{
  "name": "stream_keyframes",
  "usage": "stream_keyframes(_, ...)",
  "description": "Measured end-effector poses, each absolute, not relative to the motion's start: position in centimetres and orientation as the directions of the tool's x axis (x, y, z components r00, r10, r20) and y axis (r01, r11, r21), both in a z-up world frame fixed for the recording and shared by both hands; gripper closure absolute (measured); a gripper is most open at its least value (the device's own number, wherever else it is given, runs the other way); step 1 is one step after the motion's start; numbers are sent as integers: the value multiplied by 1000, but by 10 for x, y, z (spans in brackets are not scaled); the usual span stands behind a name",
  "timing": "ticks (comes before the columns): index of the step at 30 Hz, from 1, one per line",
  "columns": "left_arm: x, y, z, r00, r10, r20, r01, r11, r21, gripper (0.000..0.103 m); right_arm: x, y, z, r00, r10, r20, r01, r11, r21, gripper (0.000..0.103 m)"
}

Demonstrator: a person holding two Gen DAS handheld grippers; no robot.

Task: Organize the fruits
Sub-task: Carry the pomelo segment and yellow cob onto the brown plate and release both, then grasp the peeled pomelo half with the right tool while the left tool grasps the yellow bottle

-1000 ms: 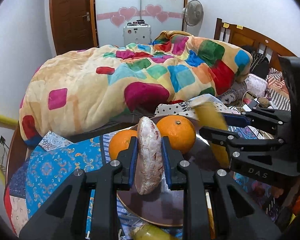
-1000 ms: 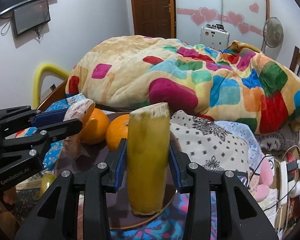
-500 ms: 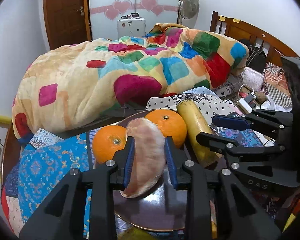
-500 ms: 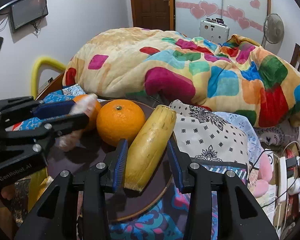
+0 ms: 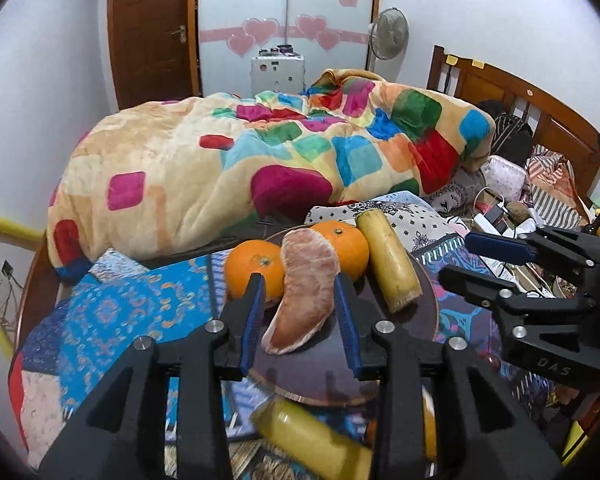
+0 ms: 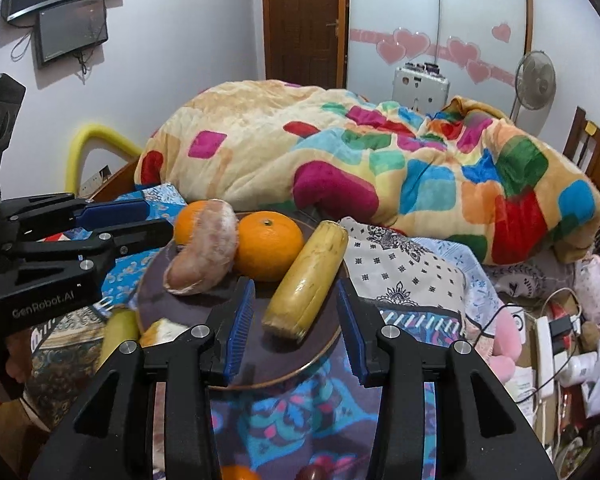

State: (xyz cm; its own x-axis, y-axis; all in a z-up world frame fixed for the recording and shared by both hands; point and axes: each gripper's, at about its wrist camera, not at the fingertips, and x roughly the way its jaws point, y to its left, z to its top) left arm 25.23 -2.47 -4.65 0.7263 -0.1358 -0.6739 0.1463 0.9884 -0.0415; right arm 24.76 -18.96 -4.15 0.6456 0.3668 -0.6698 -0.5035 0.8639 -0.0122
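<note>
Left gripper [image 5: 300, 316] jaws just opening, apart round the pomelo wedge [image 5: 304, 300]; wedge leans on the oranges [image 5: 256, 268]. Right gripper [image 6: 296, 320] jaws opening too, clear of the banana [image 6: 306, 276]; both released onto the plate [image 6: 156, 276], grouped.

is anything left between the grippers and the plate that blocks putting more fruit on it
Nothing visible blocks it. Both the left gripper and right gripper are open, clear of the pomelo segment and yellow piece lying on the plate.
</note>
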Motion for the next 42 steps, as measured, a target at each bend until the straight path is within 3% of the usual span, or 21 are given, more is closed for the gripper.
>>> stream_keyframes(4,228,-14,-37,745,-113,-657,115,993,-41,48,224,-188,-32,665,375,-645,-508,861,-23,60)
stream_keyframes(9,201,-3,-29,770,-87,-632,82,996,-38,36,203,-185,-30,664,398,-633,-518,856,-5,55)
stream_keyframes(20,164,6,-50,757,-40,-652,56,998,3,24,182,-172,-51,623,416,-662,-535,845,28,54)
stream_keyframes(38,161,20,-95,711,-4,-704,34,999,29,22,196,-150,-95,530,435,-728,-548,831,97,54)
stream_keyframes(42,165,21,-97,698,-47,-715,41,999,-25,22,199,-155,-96,522,447,-726,-543,831,121,63)
